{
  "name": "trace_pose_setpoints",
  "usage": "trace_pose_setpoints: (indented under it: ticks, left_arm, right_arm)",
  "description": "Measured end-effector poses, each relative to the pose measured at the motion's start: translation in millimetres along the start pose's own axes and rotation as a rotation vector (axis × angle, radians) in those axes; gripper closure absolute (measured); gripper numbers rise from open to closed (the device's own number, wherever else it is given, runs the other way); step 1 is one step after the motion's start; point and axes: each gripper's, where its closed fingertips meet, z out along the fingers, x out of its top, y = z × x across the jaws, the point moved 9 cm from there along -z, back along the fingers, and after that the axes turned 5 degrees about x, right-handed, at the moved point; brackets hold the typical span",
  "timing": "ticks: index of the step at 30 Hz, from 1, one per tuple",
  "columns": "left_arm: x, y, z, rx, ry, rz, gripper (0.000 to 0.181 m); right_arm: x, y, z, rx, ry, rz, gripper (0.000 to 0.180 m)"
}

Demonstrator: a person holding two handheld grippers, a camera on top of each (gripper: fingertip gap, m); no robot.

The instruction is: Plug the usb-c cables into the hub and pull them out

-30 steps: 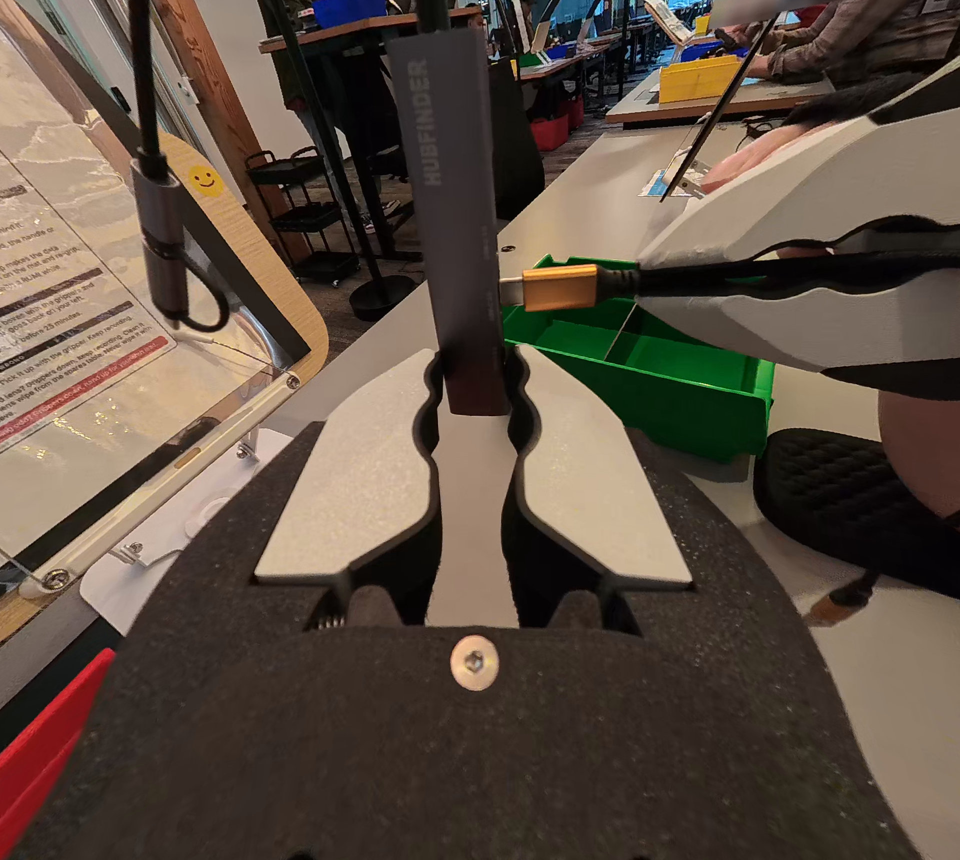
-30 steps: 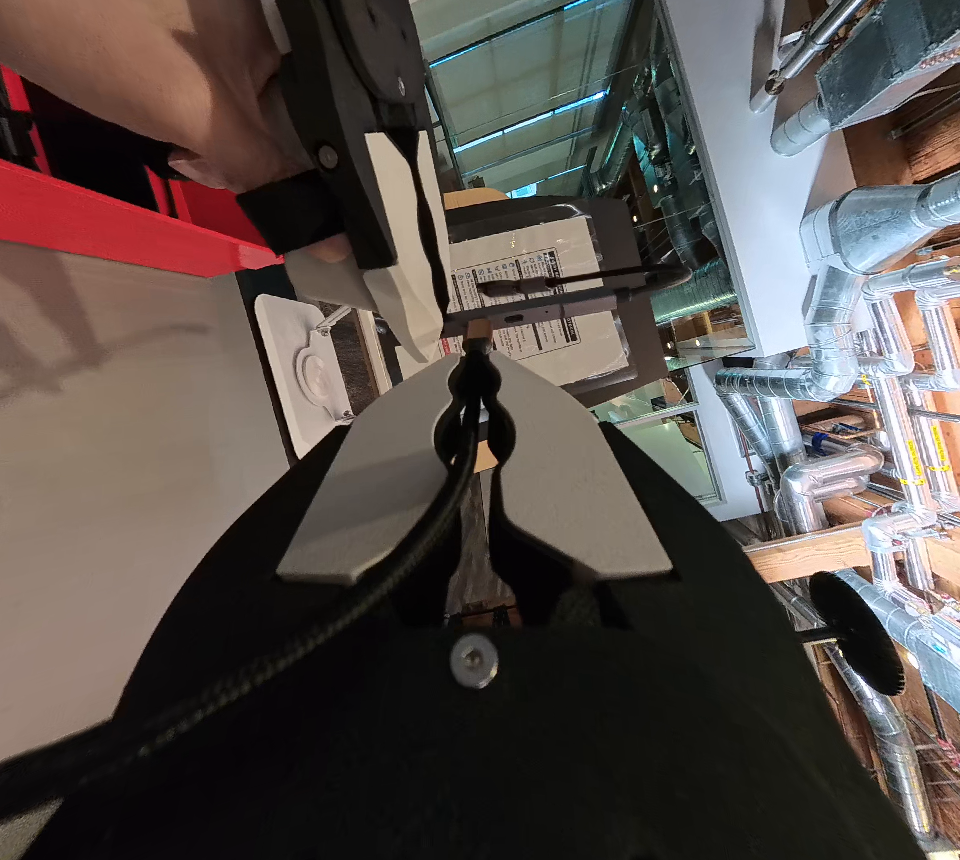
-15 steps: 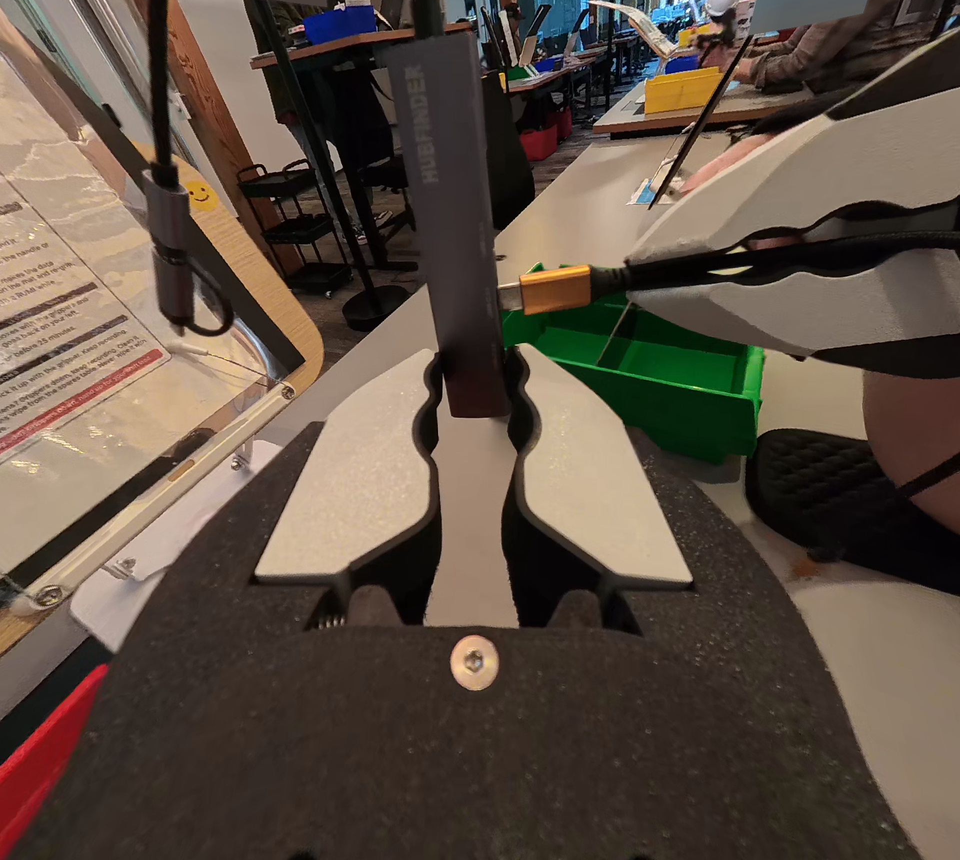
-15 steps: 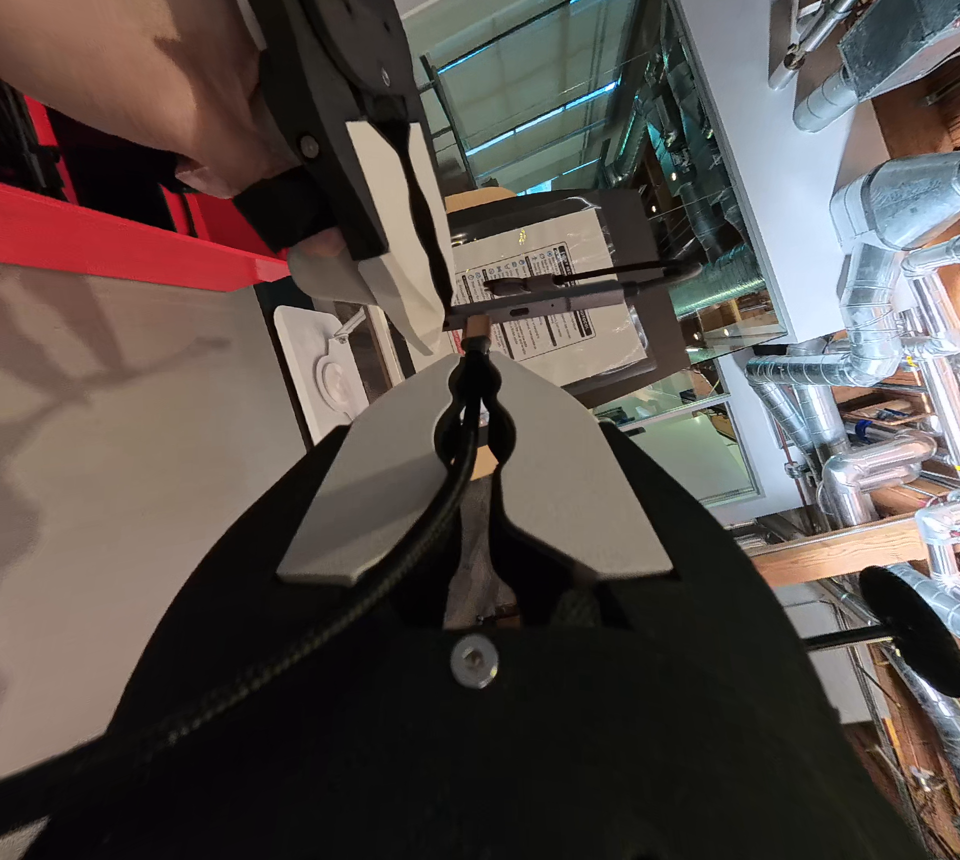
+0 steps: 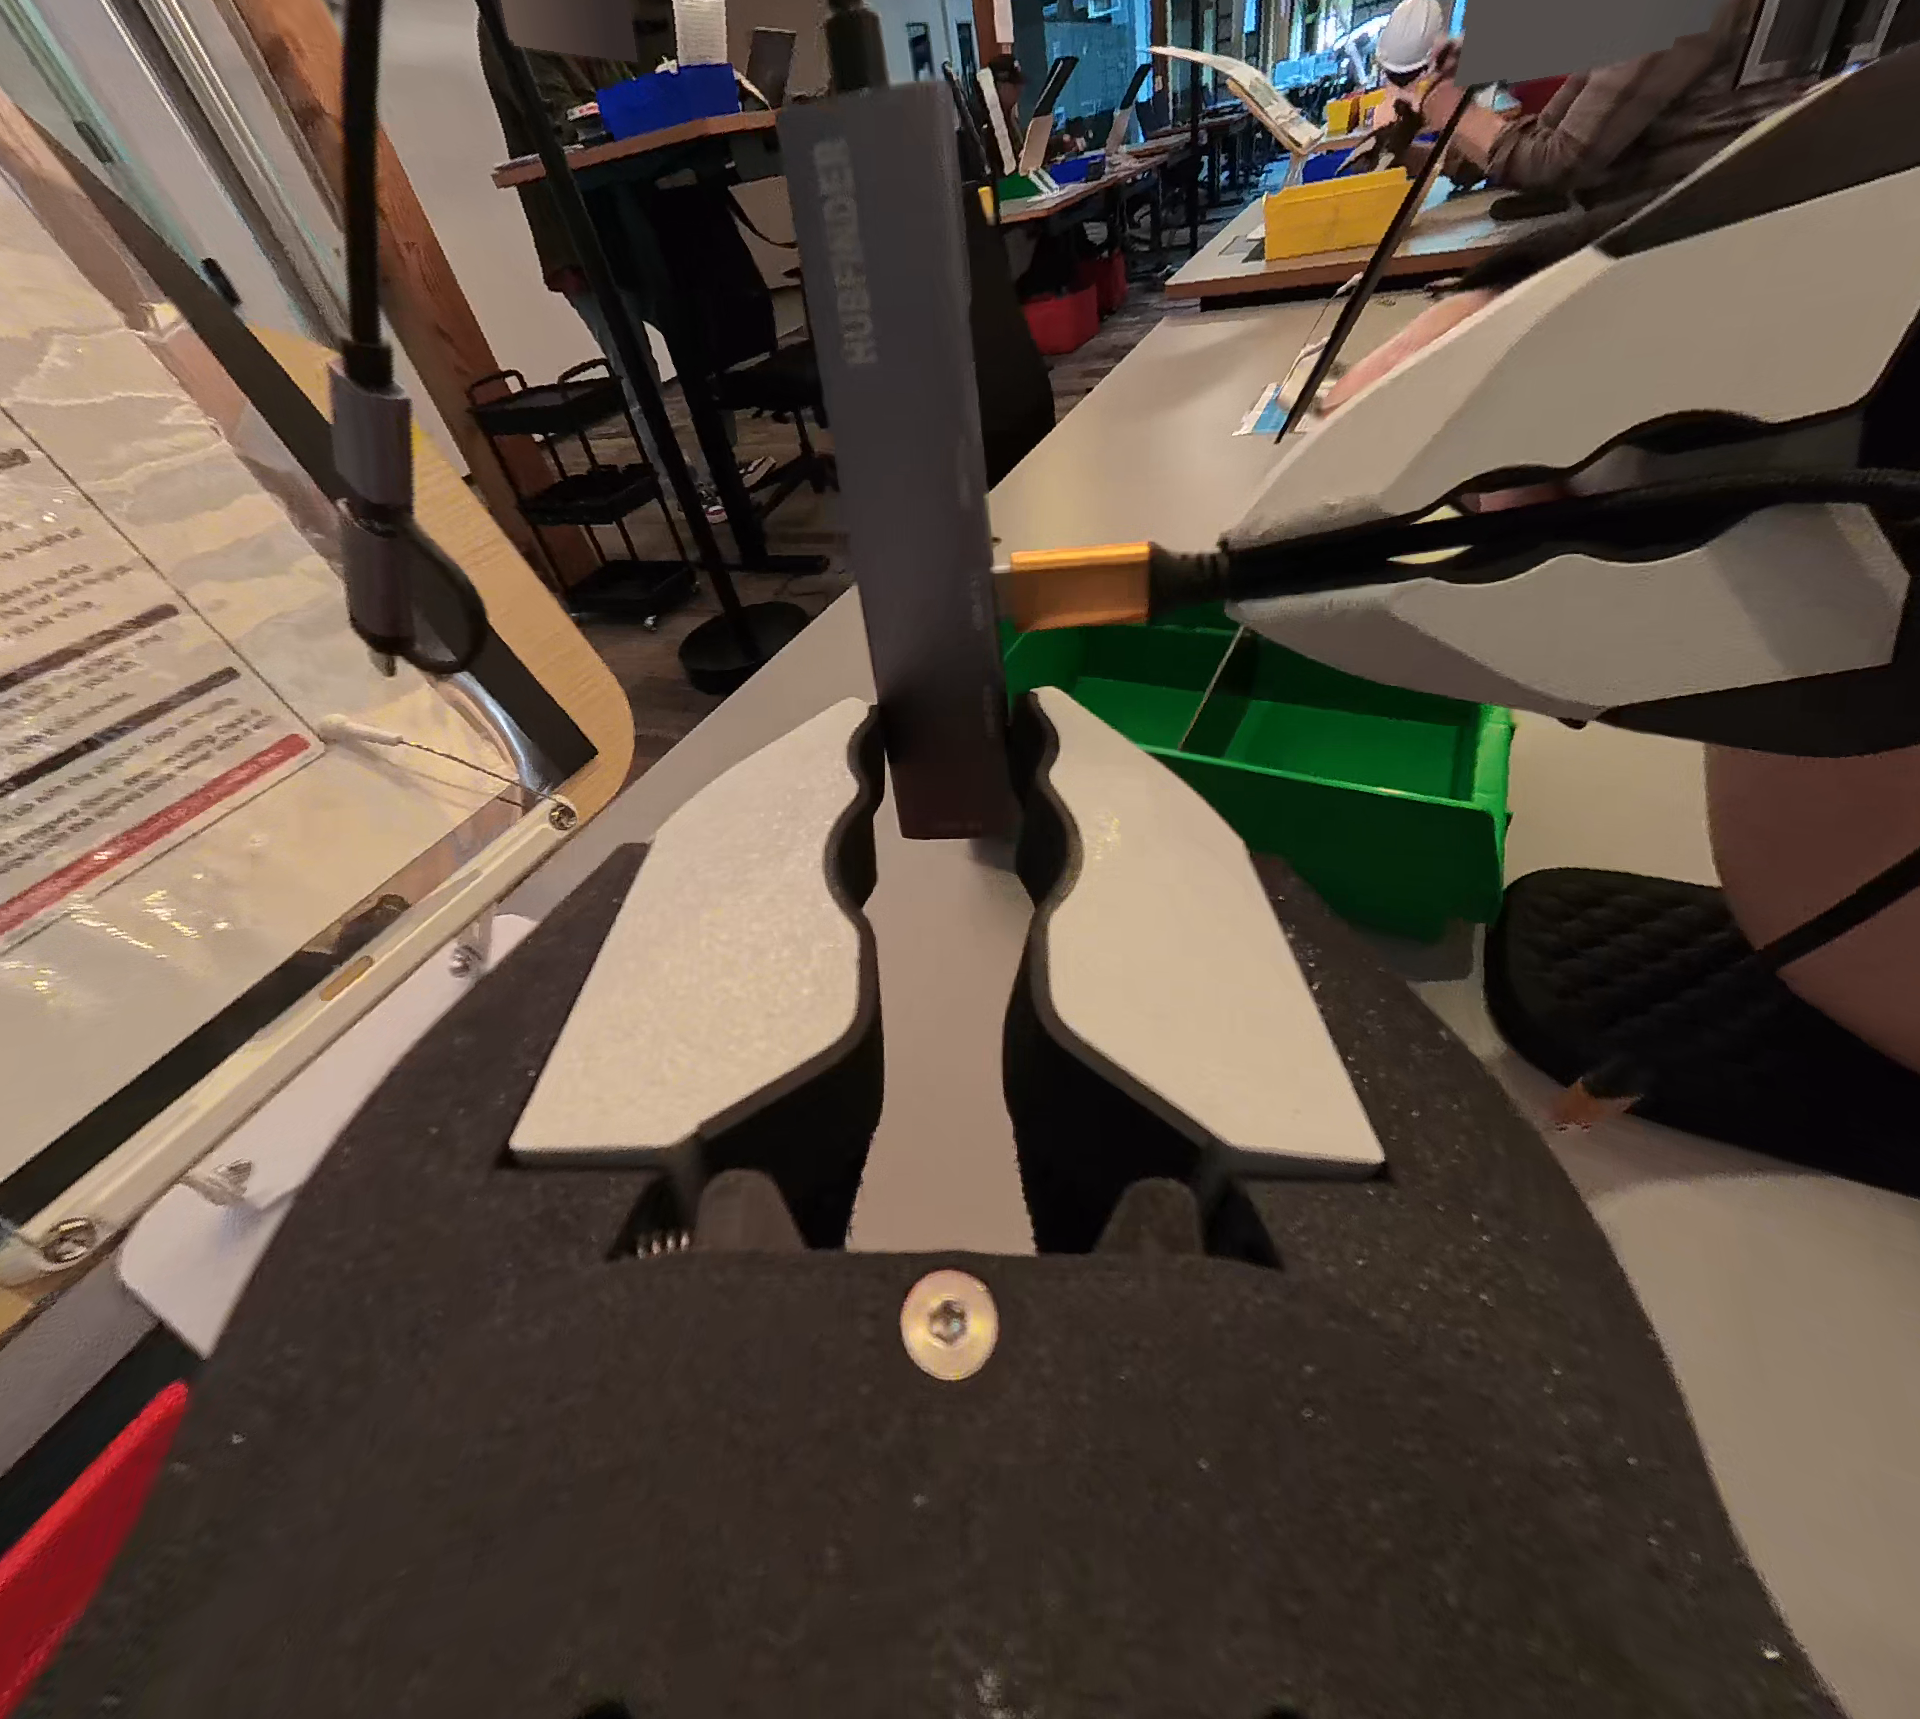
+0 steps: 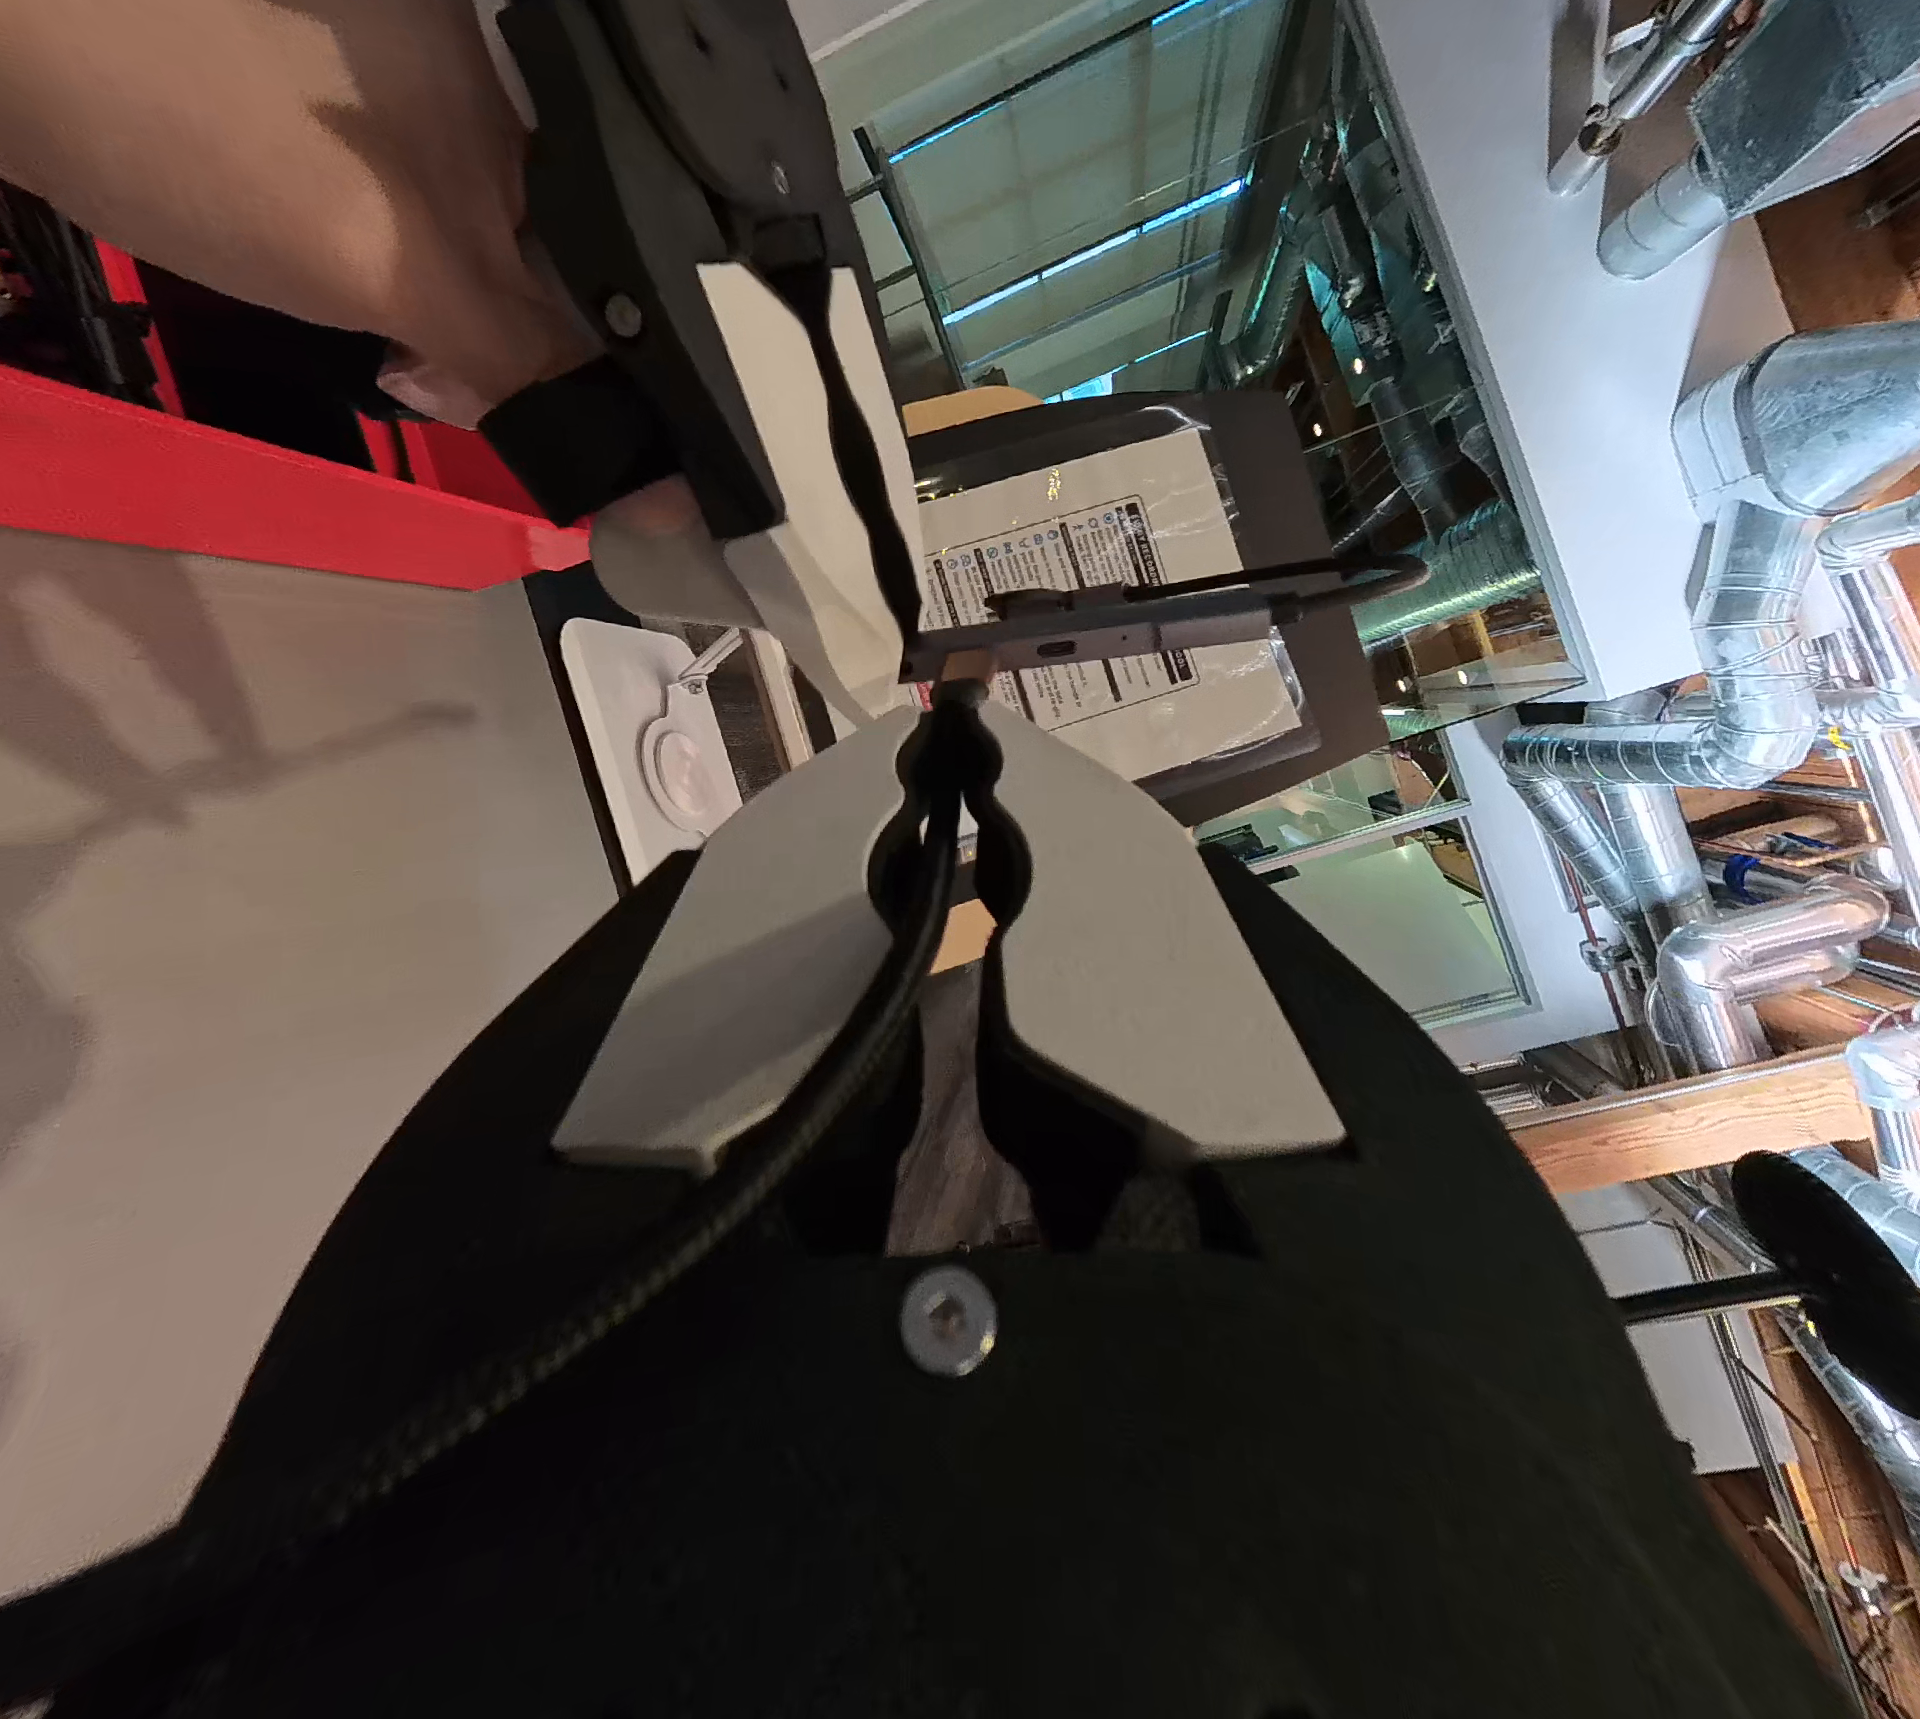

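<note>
Your left gripper [image 5: 943,770] clamps the grey hub [image 5: 906,443] upright by its lower end. Your right gripper [image 6: 948,739] pinches the braided cable [image 5: 1538,526], its orange plug [image 5: 1081,583] apparently seated in the hub's side.

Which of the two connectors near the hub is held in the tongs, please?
The gold-shelled connector, pinched by its black braided cable in the right tongs at the hub's side. The grey connector hangs free on the hub's own looped lead.

Green bin [image 5: 1299,765] and framed sheet [image 5: 156,682] flank open tabletop [image 5: 1122,422].
</note>
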Motion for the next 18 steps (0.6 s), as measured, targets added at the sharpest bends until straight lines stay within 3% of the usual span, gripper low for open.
trace_pose_setpoints:
  ticks: [1, 6, 18]
  left_arm:
    - [0.3, -0.2, -0.3, -0.013, 0.004, -0.017, 0.158]
    - [2.6, 2.5, -0.9, -0.041, 0.013, -0.047, 0.158]
    - [6.7, 9.4, -8.5, -0.012, 0.021, 0.131, 0.158]
  right_arm:
    - [-0.4, 0.8, -0.7, -0.001, 0.004, 0.005, 0.175]
    - [-1.9, 5.4, -5.3, 0.008, 0.028, 0.039, 0.175]
    - [-2.7, 9.0, -11.8, 0.043, 0.080, 0.065, 0.175]
